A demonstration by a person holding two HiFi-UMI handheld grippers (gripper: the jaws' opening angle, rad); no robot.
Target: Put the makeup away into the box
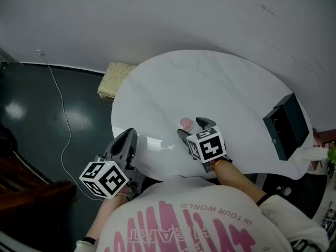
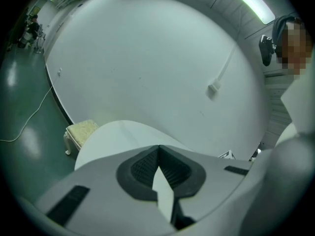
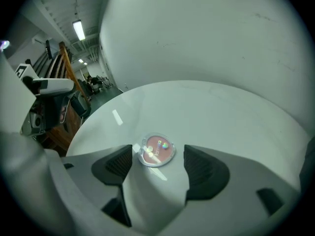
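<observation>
So the makeup here is a little round compact (image 3: pixel 157 150), clear lid with pink powder under it. It's lying flat on the white round table (image 3: pixel 221 112), on the near side, close to the person. In the head view the compact (image 1: pixel 185 123) is just past the tips of the right gripper (image 1: pixel 192 128).

From the right gripper view, the right gripper (image 3: pixel 158 162) has its fingers (image 3: pixel 120 163) spread wide, and the compact sits right at the mouth between them. It isn't pinched, and both dark pads look bare. Can't tell if the left-hand pad is actually brushing the rim or just beside it.

The box (image 1: pixel 286 126) is a dark green one sitting at the table's right edge, tilted, well apart from the compact. It looks dark inside.

The left gripper (image 1: pixel 129 135) hangs at the near left edge of the table (image 1: pixel 210 83), low and off to the side. In its own view the left gripper (image 2: pixel 158 168) has its pads pressed together at the tips with nothing in them, only a sliver of table (image 2: pixel 113 136) showing behind.

Other stuff: a small pale cushioned stool (image 1: pixel 116 77) sits beyond the table on the left. A thin white cable (image 1: pixel 60 109) runs across the dark floor.
</observation>
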